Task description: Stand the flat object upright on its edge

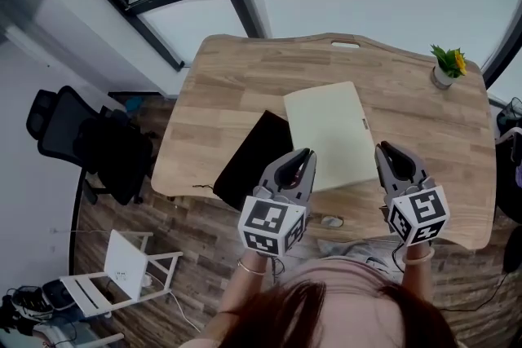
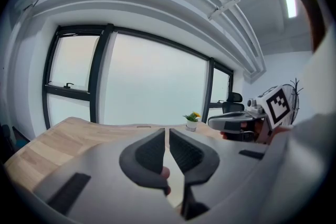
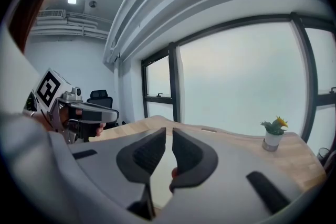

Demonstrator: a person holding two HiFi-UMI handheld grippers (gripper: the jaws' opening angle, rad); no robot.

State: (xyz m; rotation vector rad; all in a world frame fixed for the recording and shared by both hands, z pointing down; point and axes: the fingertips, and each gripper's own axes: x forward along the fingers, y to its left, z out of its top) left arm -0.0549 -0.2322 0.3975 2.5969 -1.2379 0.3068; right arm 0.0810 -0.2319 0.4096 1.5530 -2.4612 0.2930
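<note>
While both hover at near edge of table, left gripper closed, right gripper barely parted.

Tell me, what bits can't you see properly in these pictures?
- Cream board: head view, near-left corner behind the left gripper.
- Black flat thing: head view, near end behind the left gripper; what it is, unclear.
- Small object on the table, at its near edge: head view, too small to name.
- The table: both gripper views, mostly hidden by each gripper's own body.
</note>
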